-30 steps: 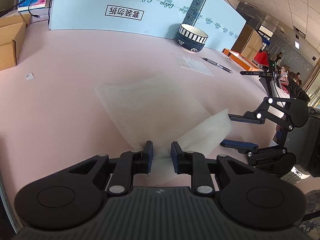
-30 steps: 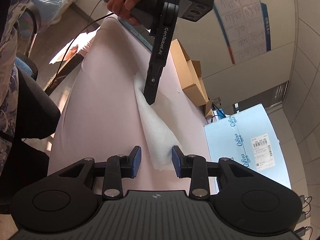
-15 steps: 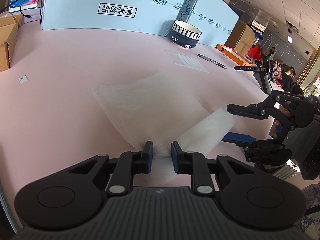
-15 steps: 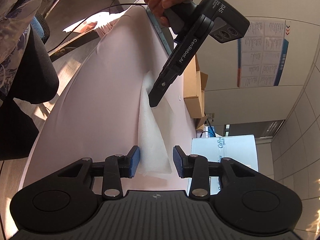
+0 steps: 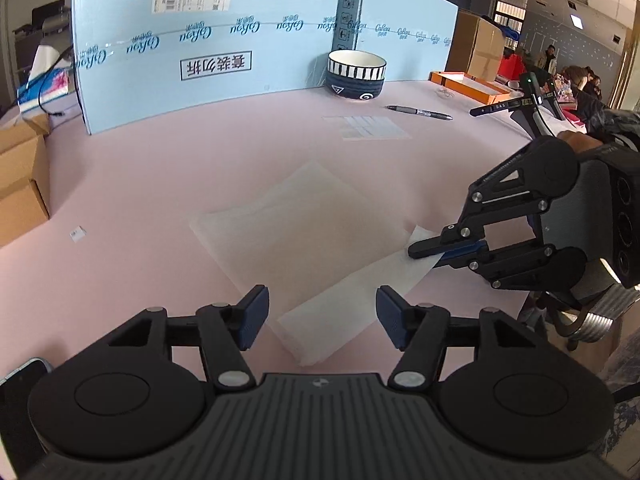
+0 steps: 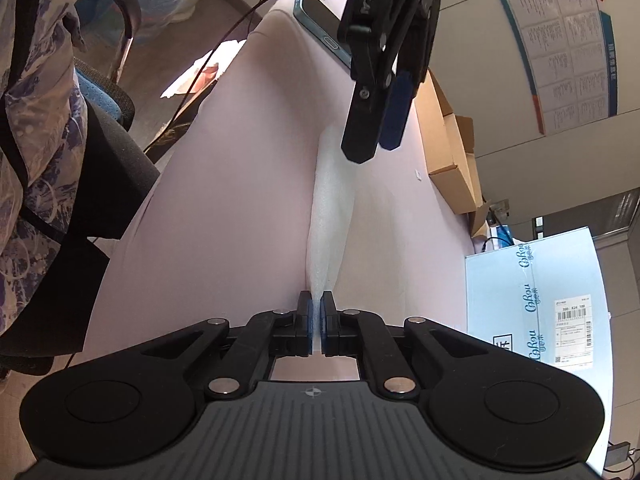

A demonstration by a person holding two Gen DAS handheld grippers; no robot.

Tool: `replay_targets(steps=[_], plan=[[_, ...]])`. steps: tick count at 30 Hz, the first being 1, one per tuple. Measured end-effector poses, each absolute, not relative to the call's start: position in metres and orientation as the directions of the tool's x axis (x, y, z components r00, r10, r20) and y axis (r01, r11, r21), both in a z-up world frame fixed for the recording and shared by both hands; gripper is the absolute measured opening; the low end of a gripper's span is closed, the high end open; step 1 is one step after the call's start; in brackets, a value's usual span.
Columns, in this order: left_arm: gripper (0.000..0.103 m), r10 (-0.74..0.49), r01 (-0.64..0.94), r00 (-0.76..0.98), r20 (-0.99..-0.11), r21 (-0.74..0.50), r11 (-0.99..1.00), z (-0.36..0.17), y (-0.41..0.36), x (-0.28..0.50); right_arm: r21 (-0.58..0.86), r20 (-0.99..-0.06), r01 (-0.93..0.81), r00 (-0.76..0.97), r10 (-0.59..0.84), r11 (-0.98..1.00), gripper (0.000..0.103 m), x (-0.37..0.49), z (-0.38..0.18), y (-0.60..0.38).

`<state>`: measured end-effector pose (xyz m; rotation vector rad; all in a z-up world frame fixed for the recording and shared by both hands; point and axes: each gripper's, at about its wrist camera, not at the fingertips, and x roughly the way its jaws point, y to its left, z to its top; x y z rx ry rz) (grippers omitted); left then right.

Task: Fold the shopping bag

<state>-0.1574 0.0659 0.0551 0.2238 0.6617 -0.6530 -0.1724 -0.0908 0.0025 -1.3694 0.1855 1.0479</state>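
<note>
- shopping bag (image 5: 304,236): thin translucent white, soft matt, non-woven look
- table (image 5: 168,184): pink cloth cover, matt, smooth
- left claw (image 5: 322,316) and right claw (image 6: 317,326): matt black plastic, blue rubbery pads, shiny metal pivot pins
- bowl (image 5: 356,74): glossy glazed ceramic
- boxes (image 5: 20,184): plain brown cardboard, matt
- phone (image 6: 324,30): glossy screen

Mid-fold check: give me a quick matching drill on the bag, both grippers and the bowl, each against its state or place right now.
Things:
1. left gripper
2. right gripper
3. shopping bag
4. striped bowl

States:
A. standing by the blue carton
B. jaws opening, pads off the bag
C. lying on the pink table, one edge lifted
D. shut on the bag's edge

Pairs: 1-B, 2-D, 3-C, 4-A
</note>
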Motion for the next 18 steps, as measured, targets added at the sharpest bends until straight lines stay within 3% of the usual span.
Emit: replay_targets(steps=[3,6,9,14,18], plan=[[0.057,-0.434,0.685,0.646,-0.628,0.225,0.693,0.057,0.039,-0.179,-0.645,-0.697,-0.749,0.494,0.52,-0.153,0.005,-0.162,0.011,-0.094],[0.056,-0.374,0.697,0.669,-0.642,0.368,0.616,0.043,0.022,-0.183,-0.606,-0.708,-0.783,0.452,0.542,-0.138,0.005,-0.159,0.012,-0.1],[0.047,-0.361,0.727,0.65,-0.669,0.409,0.552,0.033,0.014,-0.175,-0.586,-0.703,-0.803,0.436,0.561,-0.11,0.005,-0.159,0.011,-0.105],[0.008,-0.32,0.751,0.615,-0.721,0.412,0.515,0.022,0.011,-0.156,-0.557,-0.691,-0.829,0.424,0.586,-0.057,0.005,-0.16,0.01,-0.11],[0.005,-0.345,0.797,0.533,-0.772,0.322,0.511,0.027,0.017,-0.151,-0.464,-0.696,-0.886,0.376,0.611,0.017,0.005,-0.153,0.017,-0.116]])
